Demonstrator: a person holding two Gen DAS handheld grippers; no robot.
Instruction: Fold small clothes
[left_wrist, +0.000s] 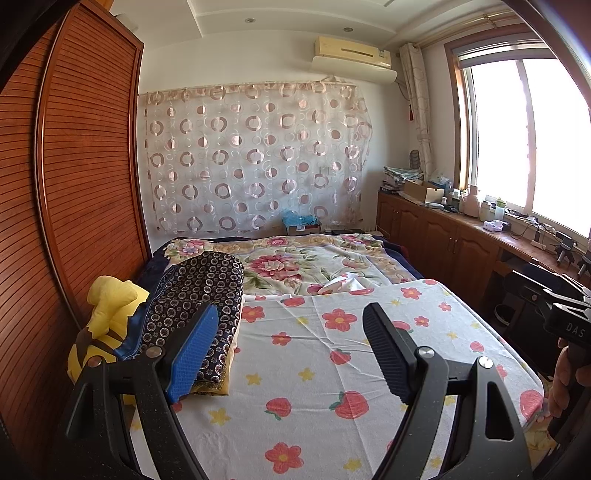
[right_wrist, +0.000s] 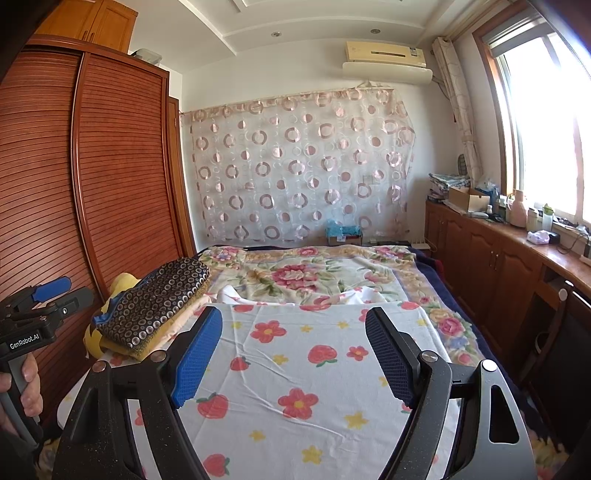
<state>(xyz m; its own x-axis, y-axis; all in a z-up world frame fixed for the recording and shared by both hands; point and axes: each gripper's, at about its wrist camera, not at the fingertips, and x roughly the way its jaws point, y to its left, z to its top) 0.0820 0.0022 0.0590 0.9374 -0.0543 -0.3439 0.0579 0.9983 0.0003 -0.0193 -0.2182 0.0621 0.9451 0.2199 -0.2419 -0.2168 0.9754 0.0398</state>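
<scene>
A folded stack of dark ring-patterned cloth (left_wrist: 199, 314) and a yellow plush toy (left_wrist: 107, 317) sit at the left edge of the flower-printed sheet (left_wrist: 314, 369), beside the slatted wardrobe (left_wrist: 85, 166). The small white garment (left_wrist: 343, 284) lies crumpled on the floral blanket (left_wrist: 295, 262) just past the sheet's far edge; its long axis cannot be told. Left tool (left_wrist: 291, 354) and right tool (right_wrist: 295, 358) hover level-ish over the sheet, both released and empty, each held by a hand (right_wrist: 29, 384).

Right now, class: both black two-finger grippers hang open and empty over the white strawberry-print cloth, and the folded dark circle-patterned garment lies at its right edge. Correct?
Not quite. The folded dark circle-patterned garment lies at the left edge of the white strawberry-print cloth, as both wrist views show. The rest stands.
</scene>
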